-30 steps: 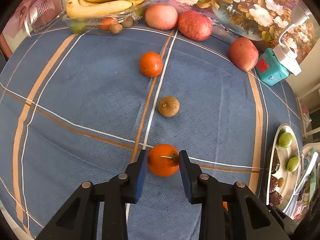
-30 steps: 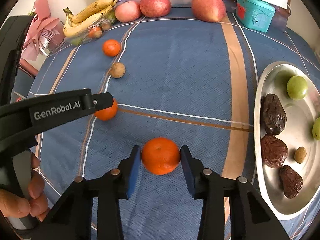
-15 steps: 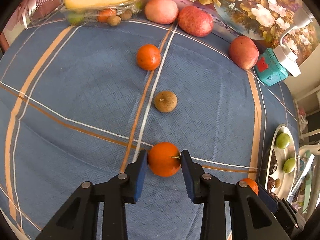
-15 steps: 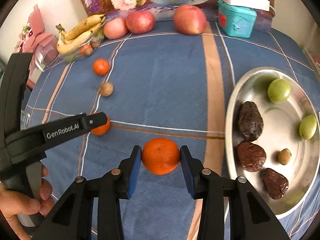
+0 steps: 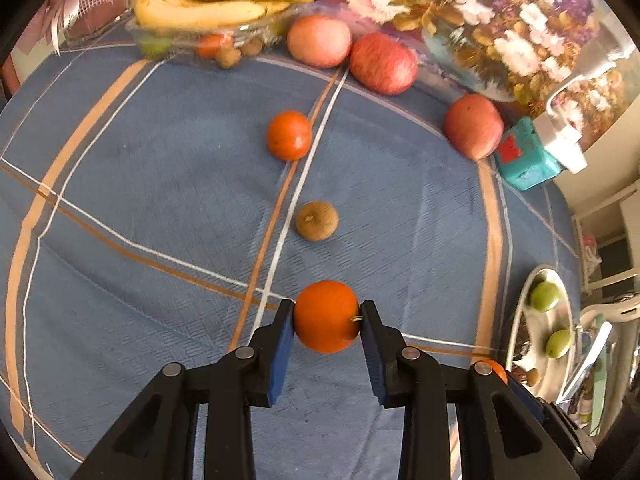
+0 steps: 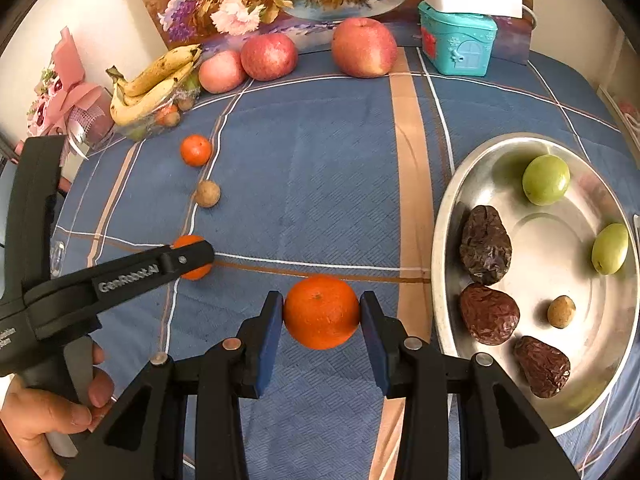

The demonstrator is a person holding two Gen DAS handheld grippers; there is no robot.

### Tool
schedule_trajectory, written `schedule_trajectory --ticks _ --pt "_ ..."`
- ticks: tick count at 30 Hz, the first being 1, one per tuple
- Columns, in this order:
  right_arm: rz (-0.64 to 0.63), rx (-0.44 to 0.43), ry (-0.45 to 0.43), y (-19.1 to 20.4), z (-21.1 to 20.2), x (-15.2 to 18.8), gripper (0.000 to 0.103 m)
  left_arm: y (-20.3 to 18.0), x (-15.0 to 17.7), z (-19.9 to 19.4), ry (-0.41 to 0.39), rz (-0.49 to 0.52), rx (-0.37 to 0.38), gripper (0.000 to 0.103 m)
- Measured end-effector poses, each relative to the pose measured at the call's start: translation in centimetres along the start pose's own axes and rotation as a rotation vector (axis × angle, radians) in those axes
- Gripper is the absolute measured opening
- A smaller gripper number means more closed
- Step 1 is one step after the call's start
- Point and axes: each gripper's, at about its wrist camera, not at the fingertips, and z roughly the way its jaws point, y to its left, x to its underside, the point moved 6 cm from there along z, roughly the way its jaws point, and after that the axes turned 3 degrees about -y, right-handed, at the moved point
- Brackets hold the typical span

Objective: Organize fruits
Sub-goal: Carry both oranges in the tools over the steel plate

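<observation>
Your left gripper (image 5: 326, 316) squeezes a small orange (image 5: 326, 316) w/ both pads, above the blue tabletop (image 5: 160, 184). Your right gripper (image 6: 321, 312) pinches a bigger orange (image 6: 321, 312), just beside the silver plate (image 6: 448, 220) w/ green fruits & dates

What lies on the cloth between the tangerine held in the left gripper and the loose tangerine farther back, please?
In the left wrist view, a small brown fruit lies between the held tangerine and the loose tangerine; otherwise only bare blue tablecloth.
</observation>
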Motion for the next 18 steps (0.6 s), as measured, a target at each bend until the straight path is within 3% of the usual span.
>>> schedule_trajectory --ticks 8,18 --pt "0.036 0.035 -0.038 -2.0 -1.2 -0.8 0.041 -3.2 0.0 -2.0 -0.040 0.072 0.047 0.035" --pt "0.123 0.121 -0.099 -6.9 -3.2 -1.9 0.041 -10.5 1.8 -1.8 -0.001 0.213 0.161 0.035"
